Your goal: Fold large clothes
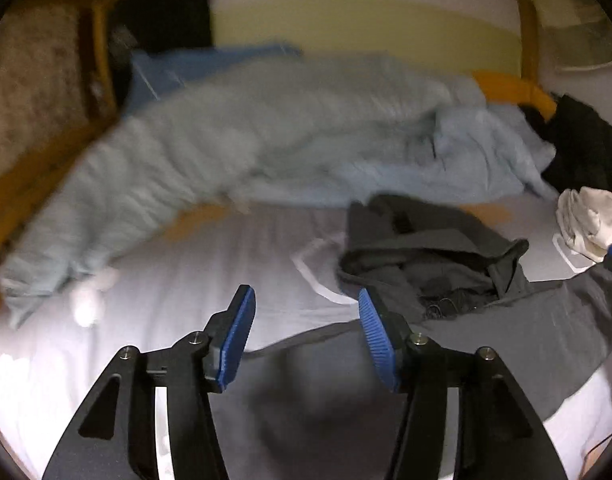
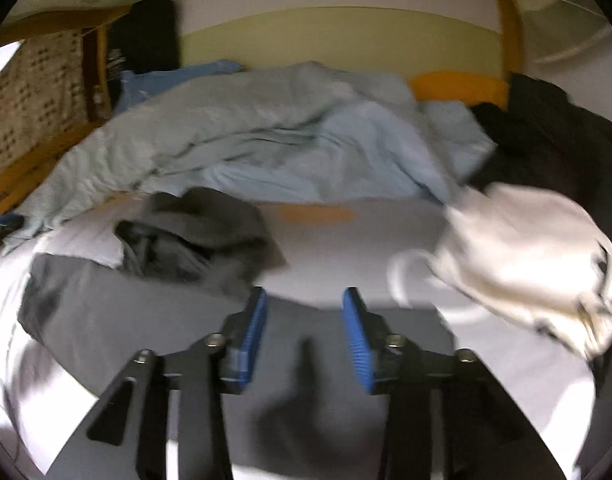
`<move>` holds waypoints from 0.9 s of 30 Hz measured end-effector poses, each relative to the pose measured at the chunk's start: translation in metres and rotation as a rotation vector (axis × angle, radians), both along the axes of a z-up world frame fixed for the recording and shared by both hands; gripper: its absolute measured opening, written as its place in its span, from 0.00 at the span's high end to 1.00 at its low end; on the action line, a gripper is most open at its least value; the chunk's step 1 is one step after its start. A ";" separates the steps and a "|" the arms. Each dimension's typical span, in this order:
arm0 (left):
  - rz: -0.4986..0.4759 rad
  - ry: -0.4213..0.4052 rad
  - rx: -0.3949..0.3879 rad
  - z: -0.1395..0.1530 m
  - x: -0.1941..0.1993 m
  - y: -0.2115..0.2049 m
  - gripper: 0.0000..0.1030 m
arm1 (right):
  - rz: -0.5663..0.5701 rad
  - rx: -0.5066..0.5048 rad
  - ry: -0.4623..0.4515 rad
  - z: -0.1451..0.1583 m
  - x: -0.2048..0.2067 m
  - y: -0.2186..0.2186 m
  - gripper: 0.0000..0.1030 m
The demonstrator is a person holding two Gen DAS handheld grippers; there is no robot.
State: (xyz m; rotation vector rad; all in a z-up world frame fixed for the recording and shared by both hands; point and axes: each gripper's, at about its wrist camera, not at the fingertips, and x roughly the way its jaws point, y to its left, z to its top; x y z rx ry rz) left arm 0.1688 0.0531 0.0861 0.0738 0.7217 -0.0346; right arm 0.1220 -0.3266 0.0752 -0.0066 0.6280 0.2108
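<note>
Altogether 1 grey garment (image 1: 446, 264), 1 white garment (image 2: 518, 264), 2 hand-held grippers (image 1: 301, 336)

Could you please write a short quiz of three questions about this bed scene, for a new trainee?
1. True or false: the left gripper is shut on the dark grey garment.
2. Which item lies to the right of the dark grey garment on the bed sheet? A: an orange towel. B: a cream-white garment. C: a red pillow.
3. Fill in: the bundled bedding behind the garments is light ____.

Key:
1. False: its jaws stand apart with nothing pressed between the pads.
2. B.
3. Blue: the light blue duvet.
</note>
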 end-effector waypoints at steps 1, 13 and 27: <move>-0.015 0.041 -0.008 -0.006 0.015 -0.004 0.48 | 0.042 -0.007 0.033 -0.001 0.015 0.008 0.50; -0.028 0.293 0.023 -0.096 0.137 -0.034 0.46 | 0.085 -0.123 0.320 -0.077 0.175 0.055 0.52; 0.273 -0.019 0.114 -0.059 0.038 -0.003 0.54 | -0.235 -0.060 0.072 -0.039 0.079 0.020 0.64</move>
